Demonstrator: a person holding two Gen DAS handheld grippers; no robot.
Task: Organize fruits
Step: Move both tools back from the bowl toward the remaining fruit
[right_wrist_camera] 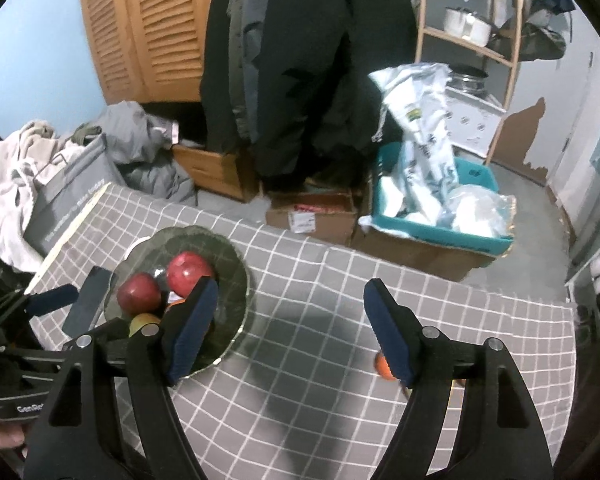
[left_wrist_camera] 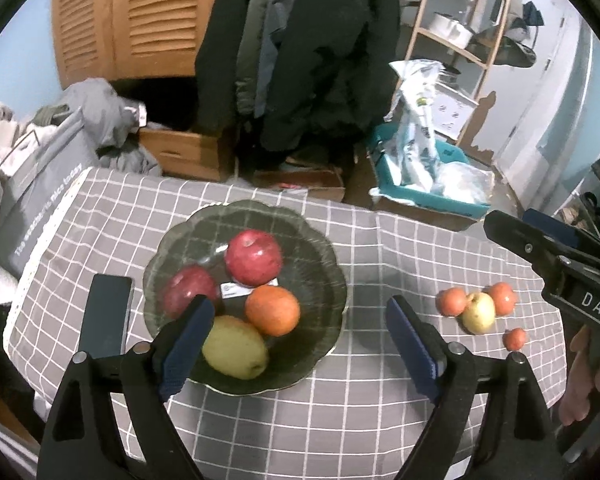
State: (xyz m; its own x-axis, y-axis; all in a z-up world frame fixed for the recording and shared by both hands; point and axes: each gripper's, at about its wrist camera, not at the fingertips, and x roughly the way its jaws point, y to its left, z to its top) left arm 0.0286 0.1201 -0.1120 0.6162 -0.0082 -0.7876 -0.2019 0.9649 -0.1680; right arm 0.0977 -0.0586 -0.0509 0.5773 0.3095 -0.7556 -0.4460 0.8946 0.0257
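Above the checked tablecloth [left_wrist_camera: 300, 420], both grippers [left_wrist_camera: 296, 344] [right_wrist_camera: 288, 328] hang wide open and empty between placements; four fruits fill the centre bowl [left_wrist_camera: 320, 240], small ones [left_wrist_camera: 478, 312] at right apparently await collection.

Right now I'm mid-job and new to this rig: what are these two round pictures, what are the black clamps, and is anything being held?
There is no robot arm: a person holds a hand gripper in each hand, and each carries a wide-angle camera looking along its two blue-padded fingers. One picture is from the left gripper, the other from the right gripper. Both stand open with nothing between the fingers.

On the checked tablecloth sits a dark glass bowl holding two red apples, an orange and a yellow-green fruit. A dark flat block lies left of the bowl. To the right, loose on the cloth, are three small orange fruits and a small yellow one, not yet in the bowl.
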